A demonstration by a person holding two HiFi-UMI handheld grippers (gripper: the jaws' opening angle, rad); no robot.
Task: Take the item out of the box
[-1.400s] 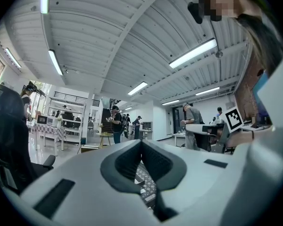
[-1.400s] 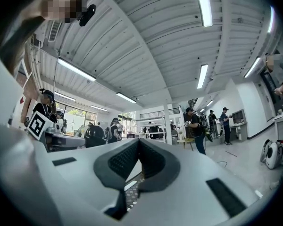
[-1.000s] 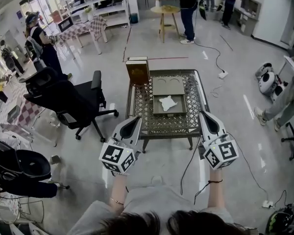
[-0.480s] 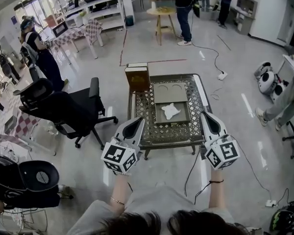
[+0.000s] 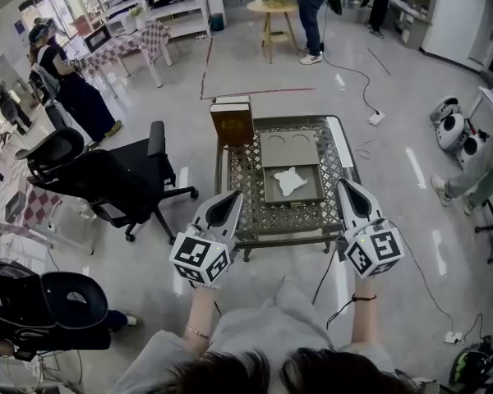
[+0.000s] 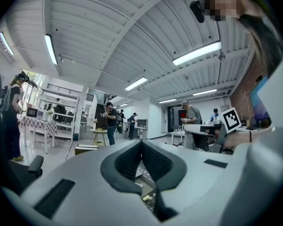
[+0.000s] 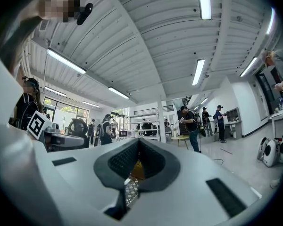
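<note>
A shallow grey open box (image 5: pixel 292 185) lies on the metal lattice table (image 5: pixel 251 175), holding a white crumpled item (image 5: pixel 289 180). Its grey lid panel (image 5: pixel 287 148), with two round recesses, lies just behind it. A brown box (image 5: pixel 232 121) stands at the table's far left corner. My left gripper (image 5: pixel 232 197) hovers at the table's near left edge, jaws shut and empty. At the near right edge my right gripper (image 5: pixel 343 185) is shut too, holding nothing. In the left gripper view (image 6: pixel 141 144) and the right gripper view (image 7: pixel 138 141) the pads meet, with lattice showing below.
A black office chair (image 5: pixel 107 179) stands left of the table, another (image 5: pixel 41 302) at the lower left. A cable (image 5: pixel 322 277) trails on the floor under my right arm. A white robot (image 5: pixel 450 130) and a person's leg (image 5: pixel 476 179) are at the right. People stand far back.
The table has drawn slightly nearer in the head view. Both grippers keep the same shut pose at the table's near edge.
</note>
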